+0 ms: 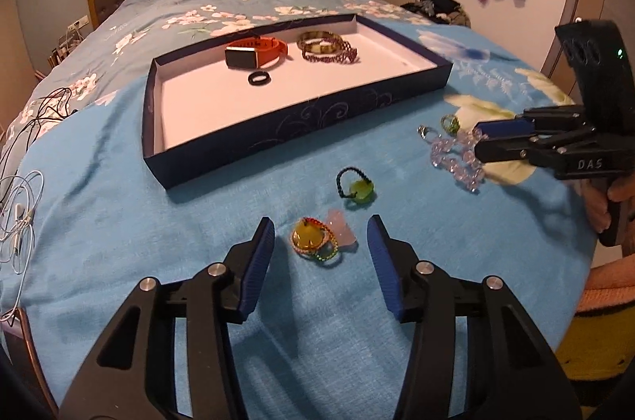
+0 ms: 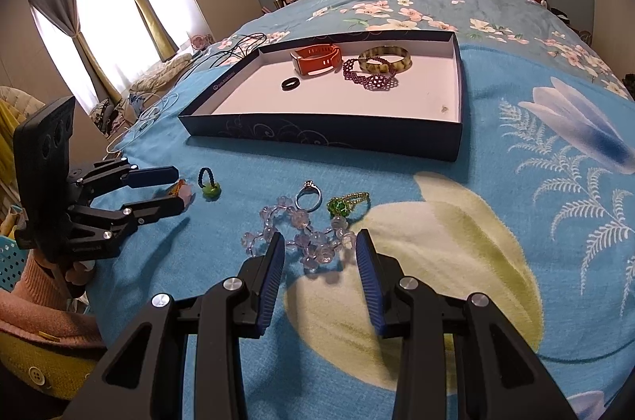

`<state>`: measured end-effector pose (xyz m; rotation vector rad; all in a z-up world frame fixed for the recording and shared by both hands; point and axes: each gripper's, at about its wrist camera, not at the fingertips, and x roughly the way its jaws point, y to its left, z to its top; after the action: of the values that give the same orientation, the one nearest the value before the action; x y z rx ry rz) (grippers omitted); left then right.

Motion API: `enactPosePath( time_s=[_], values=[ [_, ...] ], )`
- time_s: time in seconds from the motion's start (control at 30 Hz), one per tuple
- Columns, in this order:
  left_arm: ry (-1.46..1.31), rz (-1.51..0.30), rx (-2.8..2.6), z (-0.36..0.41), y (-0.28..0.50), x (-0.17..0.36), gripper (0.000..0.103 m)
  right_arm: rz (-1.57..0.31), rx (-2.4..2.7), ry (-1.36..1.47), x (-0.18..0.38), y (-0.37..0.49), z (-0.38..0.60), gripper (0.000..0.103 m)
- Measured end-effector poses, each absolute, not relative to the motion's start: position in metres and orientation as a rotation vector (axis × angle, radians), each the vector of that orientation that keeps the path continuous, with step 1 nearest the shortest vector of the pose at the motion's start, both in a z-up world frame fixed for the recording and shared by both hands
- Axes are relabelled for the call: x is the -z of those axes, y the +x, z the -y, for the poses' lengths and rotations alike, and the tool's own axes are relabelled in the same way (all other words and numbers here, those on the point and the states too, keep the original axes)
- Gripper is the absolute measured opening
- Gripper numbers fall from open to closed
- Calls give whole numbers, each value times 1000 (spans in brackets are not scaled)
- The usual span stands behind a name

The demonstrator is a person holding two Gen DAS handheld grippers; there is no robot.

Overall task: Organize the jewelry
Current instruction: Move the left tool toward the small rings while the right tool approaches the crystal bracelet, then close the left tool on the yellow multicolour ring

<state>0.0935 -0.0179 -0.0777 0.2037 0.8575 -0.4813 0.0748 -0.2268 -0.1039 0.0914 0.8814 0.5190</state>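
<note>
Blue cardboard tray (image 1: 301,118), shallow and white inside, sits on the bed's blue floral bedspread (image 1: 119,221); it already carries an orange-strapped smartwatch (image 1: 254,54), a small black ring (image 1: 260,78), a mottled yellow-brown bangle (image 1: 317,39) and a purple beaded bracelet (image 1: 331,54). The rest of the jewelry lies loose on the spread in front of the tray. Nearest my left tongs (image 1: 320,247), a yellow-stone ring with a multicoloured beaded band (image 1: 313,241) lies touching a pale pink piece (image 1: 341,227); both sit between my parted jaws, whose pads touch neither. Just beyond is a dark beaded ring with a green stone (image 1: 355,185). My right tongs (image 2: 320,257) stand partly open over a clear pink crystal-bead bracelet (image 2: 305,237), part of it between the pads, with nothing gripped. Just past that bracelet lie a silver ring (image 2: 307,199) and a green beaded ring with a gold band (image 2: 345,205). White cables (image 1: 20,213) trail at the bed's left edge.
</note>
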Motion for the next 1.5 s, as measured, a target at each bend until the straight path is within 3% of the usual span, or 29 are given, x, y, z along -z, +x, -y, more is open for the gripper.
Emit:
enactPosePath(
  time_s=[0.17,0.3,1.0,1.3,1.5],
  values=[
    [213,-857,476,21,96,78,48,-880,-520,93,104,74,226,35],
    [220,-866,457,19,99,79,41,-880,-520,96,104,74,226,35],
    [197,-844,436,6,90,74,39,-879,-524,100,105,72,225,36],
    [166,-849,414,-8,96,72,25,-879,-525,102,105,73,225,37],
    [186,-843,406,-7,100,72,24,-874,-521,107,104,72,225,36]
  ],
)
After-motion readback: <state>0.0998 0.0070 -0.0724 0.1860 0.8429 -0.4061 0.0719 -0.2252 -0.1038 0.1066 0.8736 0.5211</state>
